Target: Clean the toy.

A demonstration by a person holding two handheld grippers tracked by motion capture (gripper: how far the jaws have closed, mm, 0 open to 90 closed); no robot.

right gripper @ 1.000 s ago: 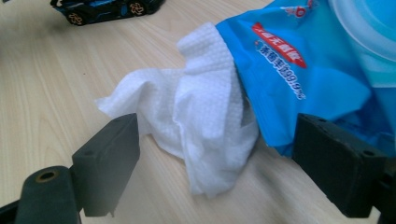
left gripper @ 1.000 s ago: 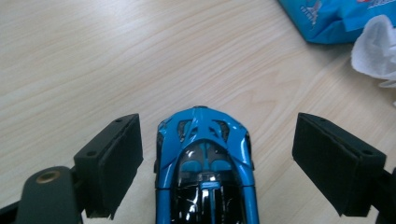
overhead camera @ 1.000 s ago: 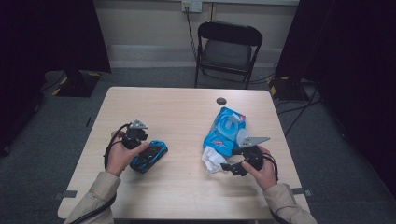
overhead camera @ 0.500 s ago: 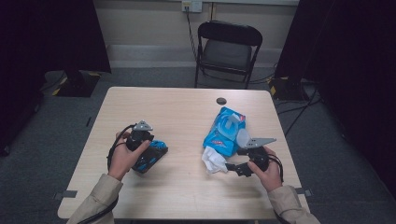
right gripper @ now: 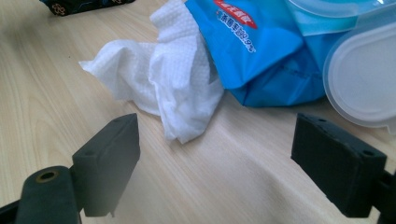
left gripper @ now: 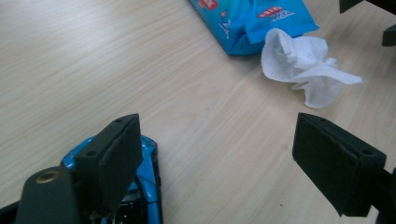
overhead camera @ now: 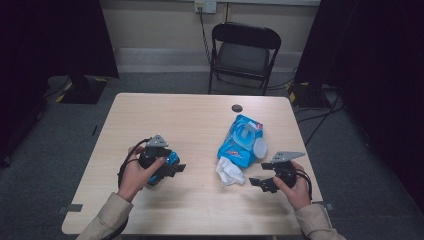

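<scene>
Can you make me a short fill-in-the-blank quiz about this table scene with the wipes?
1. The white wipe lies crumpled beside the ____ pack of wipes.
2. The pack's plastic lid is flipped ____.
3. The right tongs stand ____, jaws wide apart.
4. The left tongs hover by a small blue ____.

Answers: blue; open; open; toy car

Person: beige long sleeves [overhead camera: 107,220] on both forearms, cuffs at the wrists.

Left gripper [overhead camera: 176,169]: black body, grey three-cornered plate on top, black cable looping from the rear. Fingers [left gripper: 116,156]: flat, rectangular black pads, each face with two small recessed screw holes; a brass-coloured rivet at the base.

Right gripper [overhead camera: 256,179]: same build, black with grey plate and black cable. Fingers [right gripper: 109,161] matching.
</scene>
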